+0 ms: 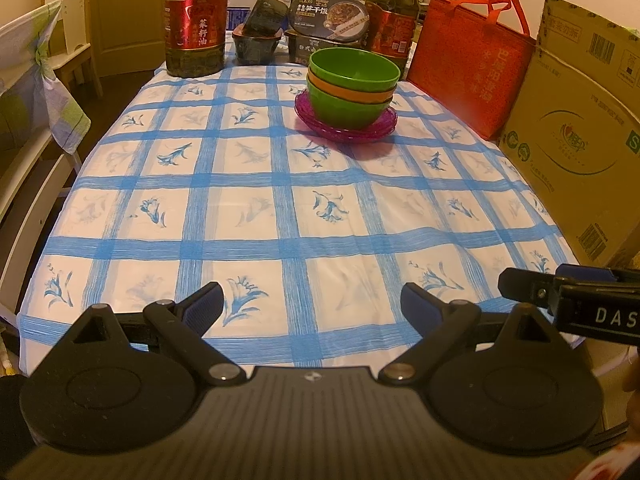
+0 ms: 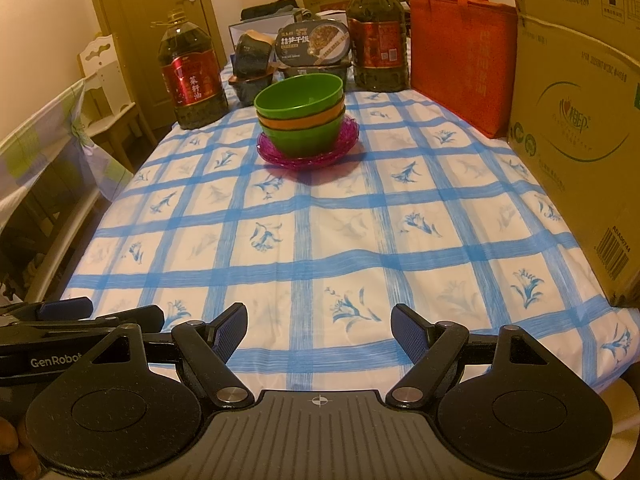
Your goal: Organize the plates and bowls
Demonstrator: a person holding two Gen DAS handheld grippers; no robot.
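Three nested bowls (image 1: pixel 352 80) (image 2: pixel 302 114), green, orange and green, stand on a pile of purple glass plates (image 1: pixel 344 130) (image 2: pixel 308 156) toward the far end of the table. My left gripper (image 1: pixel 312 300) hovers open over the near table edge, far from the stack, with nothing between its blue pads. My right gripper (image 2: pixel 319 326) is likewise open and holds nothing, also at the near edge. Each gripper shows at the side of the other's view: the right gripper (image 1: pixel 568 296) low on the right, the left gripper (image 2: pixel 80 316) low on the left.
A blue checked cloth (image 1: pixel 280 208) (image 2: pixel 340 240) covers the table. Two oil bottles (image 1: pixel 196 20) (image 1: pixel 394 20), food boxes (image 1: pixel 328 12), a red bag (image 1: pixel 468 68) and a big cardboard box (image 1: pixel 576 140) line the far and right sides. A chair (image 1: pixel 36 92) stands at the left.
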